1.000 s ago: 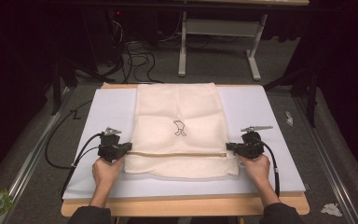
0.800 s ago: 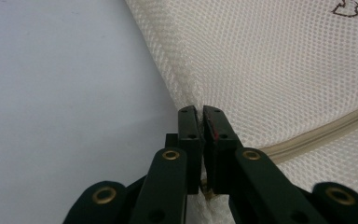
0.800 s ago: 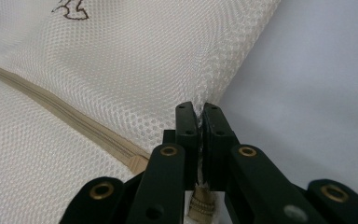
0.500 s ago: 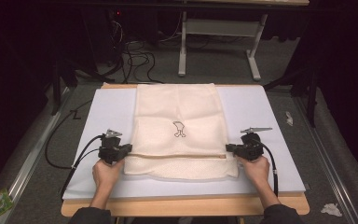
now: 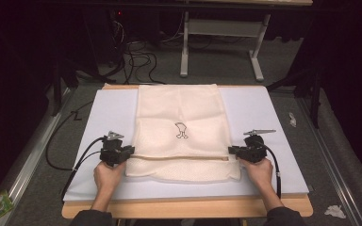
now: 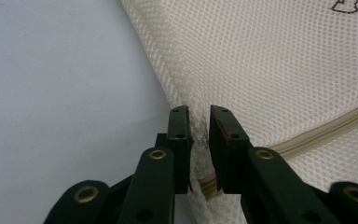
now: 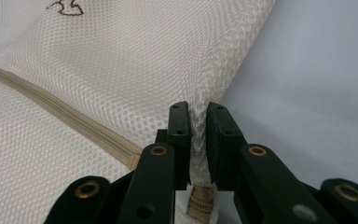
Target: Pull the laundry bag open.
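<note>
Mesh bag: lying flat down the middle of the mat, reaching from the mat's far edge to just short of its near edge, with bare mat showing on either side. Looking smooth over its far part (small dark printed mark facing up), and carrying a tan zip band straight across toward the mat's near edge.

Left gripper: resting low over the near left part of the mat, at the bag's left edge where the zip band ends. Having just been opening its jaws, now standing slightly apart with a pinch of mesh and the zip's end between them, and seemingly no longer pressing on the fabric.

Right gripper: mirroring that over the near right part of the mat, at the bag's right edge. Also having just been opening, a thin fold of mesh sitting loosely in the narrow gap, so letting go rather than gripping.

Judging progress: laying out and squaring the bag on the mat appearing essentially done (both edges running parallel to the mat's sides, zip line level). Remaining, probably: drawing both grippers clear toward the mat's sides without dragging the mesh, then smoothing the slightly uneven strip nearest the mat's near edge, or taking any next fold.
</note>
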Demonstrator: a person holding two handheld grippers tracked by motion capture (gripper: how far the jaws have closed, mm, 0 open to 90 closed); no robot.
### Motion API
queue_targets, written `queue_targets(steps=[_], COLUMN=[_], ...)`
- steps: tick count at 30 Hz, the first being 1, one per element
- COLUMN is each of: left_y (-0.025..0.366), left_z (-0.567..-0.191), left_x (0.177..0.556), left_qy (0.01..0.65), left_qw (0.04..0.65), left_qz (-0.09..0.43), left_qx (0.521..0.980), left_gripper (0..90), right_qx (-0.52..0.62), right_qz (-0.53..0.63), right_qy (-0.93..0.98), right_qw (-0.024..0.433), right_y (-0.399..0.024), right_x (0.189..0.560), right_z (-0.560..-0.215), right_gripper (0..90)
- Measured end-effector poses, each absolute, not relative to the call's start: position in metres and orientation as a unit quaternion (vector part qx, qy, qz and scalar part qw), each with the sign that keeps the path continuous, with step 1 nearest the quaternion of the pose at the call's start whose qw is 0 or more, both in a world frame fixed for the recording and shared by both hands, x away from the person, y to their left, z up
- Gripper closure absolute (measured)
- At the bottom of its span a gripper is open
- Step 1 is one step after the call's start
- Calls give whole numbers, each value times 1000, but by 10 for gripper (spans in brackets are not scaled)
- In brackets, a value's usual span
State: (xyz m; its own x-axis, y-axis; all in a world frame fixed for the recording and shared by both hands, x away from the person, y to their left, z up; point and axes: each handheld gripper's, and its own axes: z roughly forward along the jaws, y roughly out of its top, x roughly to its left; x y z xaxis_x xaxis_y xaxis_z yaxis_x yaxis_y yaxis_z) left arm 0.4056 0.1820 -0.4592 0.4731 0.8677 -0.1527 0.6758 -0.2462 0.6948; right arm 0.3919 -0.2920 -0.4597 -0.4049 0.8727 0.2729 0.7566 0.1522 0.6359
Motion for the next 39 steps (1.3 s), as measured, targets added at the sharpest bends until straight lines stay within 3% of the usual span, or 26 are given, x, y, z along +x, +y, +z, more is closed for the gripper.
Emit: queue_targets(steps=[9, 25, 39], left_y=[181, 158, 151], left_z=[-454, -467, -478], left_x=[396, 385, 386], left_qy=[488, 461, 457], left_qw=[383, 378, 362], left_qz=[155, 134, 152], left_qx=[769, 791, 798], left_gripper=[592, 520, 505], right_qx=[541, 572, 587], right_qz=[365, 350, 339], right_qy=[754, 741, 735], right_qw=[74, 26, -20], right_y=[-298, -306, -292], right_x=[390, 386, 404], right_z=[-460, -464, -461], right_gripper=[704, 541, 507])
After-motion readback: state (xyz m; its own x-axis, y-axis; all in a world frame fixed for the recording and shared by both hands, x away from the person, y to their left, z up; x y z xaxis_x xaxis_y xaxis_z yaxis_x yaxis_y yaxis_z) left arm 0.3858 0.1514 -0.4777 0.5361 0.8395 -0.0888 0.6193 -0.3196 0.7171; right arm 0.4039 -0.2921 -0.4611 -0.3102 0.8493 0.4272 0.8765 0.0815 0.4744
